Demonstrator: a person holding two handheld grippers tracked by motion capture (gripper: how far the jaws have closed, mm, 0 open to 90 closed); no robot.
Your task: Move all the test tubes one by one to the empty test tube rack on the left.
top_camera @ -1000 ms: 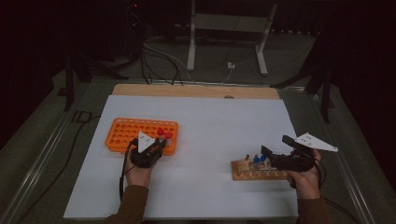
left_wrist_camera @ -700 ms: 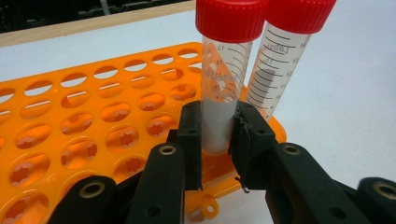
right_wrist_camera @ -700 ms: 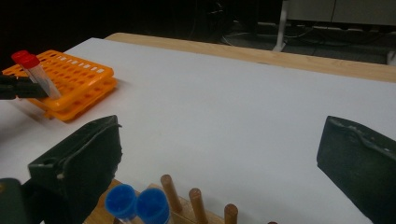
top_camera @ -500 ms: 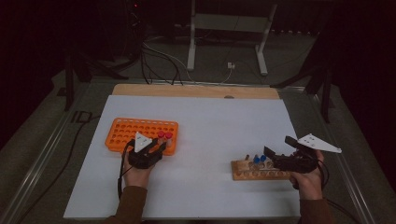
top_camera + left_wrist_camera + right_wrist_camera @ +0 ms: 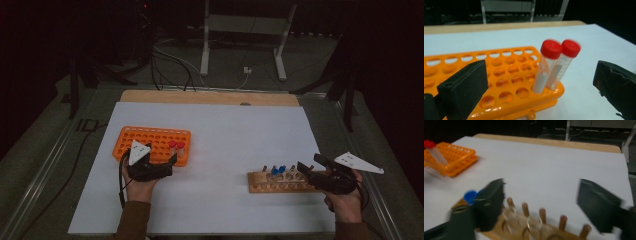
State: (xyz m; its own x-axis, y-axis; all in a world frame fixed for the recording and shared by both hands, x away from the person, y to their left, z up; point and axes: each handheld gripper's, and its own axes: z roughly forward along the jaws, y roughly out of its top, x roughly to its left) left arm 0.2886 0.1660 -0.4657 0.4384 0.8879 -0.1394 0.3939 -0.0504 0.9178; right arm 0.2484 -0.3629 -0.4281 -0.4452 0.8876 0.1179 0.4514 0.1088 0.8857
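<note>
My left gripper (image 5: 541, 82) has just spread wide — two red-capped tubes (image 5: 554, 67) stand free at the orange rack's (image 5: 499, 82) corner; my right gripper (image 5: 540, 207), closing, half-open over the wooden rack (image 5: 280, 182).

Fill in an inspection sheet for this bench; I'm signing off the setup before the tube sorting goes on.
Surface: white table top, wooden strip along its far edge.
Job's things: orange tube rack at left with two red-capped tubes standing side by side in its corner; wooden rack at right with blue-capped tubes.
Clutter: nothing seen.
Grippers: left gripper open, jaws just opened, red-capped tubes between them untouched; right gripper over the wooden rack, jaws just closing, not yet gripping.
Cables: a black cable trails from the left gripper; loose cables on the floor beyond.
Surroundings: dark room, white metal stand behind the table.
</note>
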